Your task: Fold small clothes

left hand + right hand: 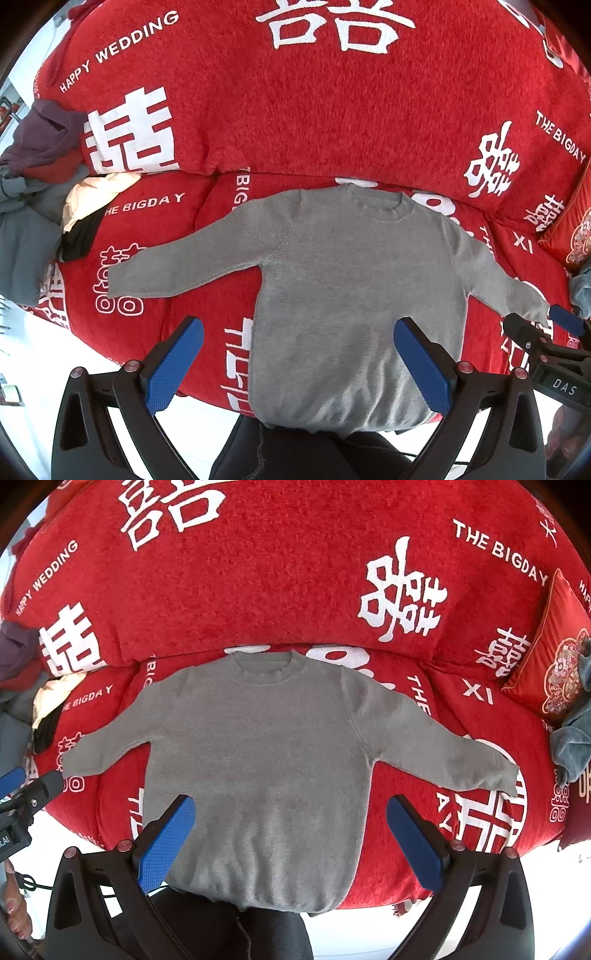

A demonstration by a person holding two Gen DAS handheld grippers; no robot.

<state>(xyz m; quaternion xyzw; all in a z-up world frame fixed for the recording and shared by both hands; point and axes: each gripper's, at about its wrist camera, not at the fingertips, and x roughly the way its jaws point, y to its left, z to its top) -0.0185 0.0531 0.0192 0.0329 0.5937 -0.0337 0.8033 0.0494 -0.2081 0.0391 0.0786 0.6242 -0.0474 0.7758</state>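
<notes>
Far left: pile of other clothes [40, 177] heaped at the sofa's end, not in play. Grey sweater [354, 295] lies flat, front up, on the red sofa seat [155, 332], which has a printed wedding cover; nothing folded yet.

Left gripper [299, 365]: jaws wide apart, holding nothing, hovering over the lower hem area, left finger off the cloth over the red cover, right finger over the body. Right gripper [291, 843]: jaws also wide apart, empty, over the lower body. In the left wrist view the right gripper's tip sits just beside the sweater's right cuff [535, 310]; contact unclear.

Step, by my read: garment is spread, the first fold is about to start. Next move likely calls for pinching a cuff or sleeve edge and carrying it inward across the chest, one sleeve per side, then hem up to collar. Knit looks soft, may drag or bunch on the fuzzy cover.

Orientation: collar [269, 668] points away toward the backrest, hem [258, 901] toward the person at the seat's front edge, slightly overhanging. Body's long axis runs front to back; sleeves splay out left and right, angled down toward the hem side.

Far right: red cushion [554, 653], grey-blue cloth [572, 746] beside it.
</notes>
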